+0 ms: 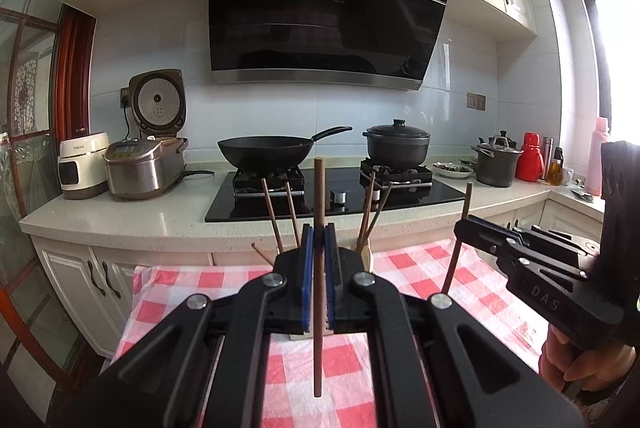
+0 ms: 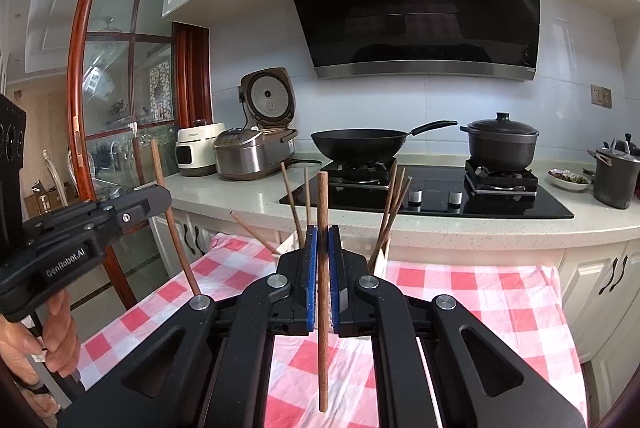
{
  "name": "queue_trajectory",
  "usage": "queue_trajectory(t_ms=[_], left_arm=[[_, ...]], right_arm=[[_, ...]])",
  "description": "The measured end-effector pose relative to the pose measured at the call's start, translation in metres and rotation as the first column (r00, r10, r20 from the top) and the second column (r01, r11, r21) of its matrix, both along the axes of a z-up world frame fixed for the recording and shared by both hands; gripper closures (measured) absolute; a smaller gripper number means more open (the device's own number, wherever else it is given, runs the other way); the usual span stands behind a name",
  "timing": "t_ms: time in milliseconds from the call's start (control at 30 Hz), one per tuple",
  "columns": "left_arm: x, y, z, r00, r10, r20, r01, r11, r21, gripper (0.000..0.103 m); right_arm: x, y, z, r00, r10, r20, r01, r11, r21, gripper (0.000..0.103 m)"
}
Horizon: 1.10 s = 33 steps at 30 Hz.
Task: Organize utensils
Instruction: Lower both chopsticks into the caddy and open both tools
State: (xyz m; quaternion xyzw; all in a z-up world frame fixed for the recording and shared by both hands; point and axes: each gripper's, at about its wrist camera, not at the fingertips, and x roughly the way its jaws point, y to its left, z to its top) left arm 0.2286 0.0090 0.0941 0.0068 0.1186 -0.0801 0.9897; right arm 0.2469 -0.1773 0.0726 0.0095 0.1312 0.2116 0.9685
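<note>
1. My left gripper point(image 1: 319, 248) sits at the centre of the left wrist view with its blue-padded fingers point(image 1: 307, 268) pressed narrow onto one brown chopstick point(image 1: 318, 268), which stands upright and runs from above the fingers down to the lower middle of the frame.
2. My right gripper point(image 2: 323, 252) does the same at the centre of the right wrist view: fingers point(image 2: 335, 268) pinched on a second chopstick point(image 2: 323, 288), upright, its lower end hanging over the checked cloth point(image 2: 480, 300).
3. Each gripper also shows in the other's view. The right one appears at the right edge of the left wrist view, clamping its chopstick there; the left one appears at the left edge of the right wrist view.
4. So I count two chopsticks held, one per gripper.
5. Beyond the fingers, mid-frame, more chopsticks stand leaning in a pale holder point(image 2: 382, 256), mostly hidden by my gripper. In the right wrist view I count two leaning left point(image 2: 291, 200), about three bunched leaning right point(image 2: 394, 204), and one lower stick point(image 2: 252, 232) angled far left. That makes roughly six.
6. The holder stands on the red-and-white cloth, in front of the pale countertop point(image 1: 140, 216).
7. On the black hob I count two vessels: one wok point(image 1: 264, 150) left, one lidded pot point(image 1: 397, 144) right.
8. At the left of the counter: one open rice cooker point(image 1: 146, 164) and one white appliance point(image 1: 82, 164).
</note>
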Motion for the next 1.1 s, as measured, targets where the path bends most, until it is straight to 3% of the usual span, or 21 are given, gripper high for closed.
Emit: queue_trajectory(t_ms=[533, 733, 900, 1100], left_arm=[[0.054, -0.009, 0.078, 0.997, 0.007, 0.076, -0.008, 1.000, 0.012, 0.098], [0.077, -0.016, 0.088, 0.997, 0.007, 0.077, -0.007, 1.000, 0.000, 0.098], [0.103, -0.021, 0.095, 0.995, 0.030, 0.098, -0.030, 1.000, 0.003, 0.098], [0.133, -0.018, 0.089, 0.993, 0.073, 0.093, -0.071, 0.997, -0.029, 0.098]], right_arm=[[0.060, -0.012, 0.039, 0.999, -0.037, 0.020, 0.036, 0.999, 0.040, 0.097], [0.082, -0.014, 0.047, 0.998, -0.058, 0.024, 0.057, 0.998, 0.039, 0.097], [0.103, -0.018, 0.054, 0.997, -0.070, 0.031, 0.067, 0.993, 0.094, 0.097], [0.128, -0.014, 0.057, 0.996, -0.087, 0.035, 0.082, 0.989, 0.123, 0.097]])
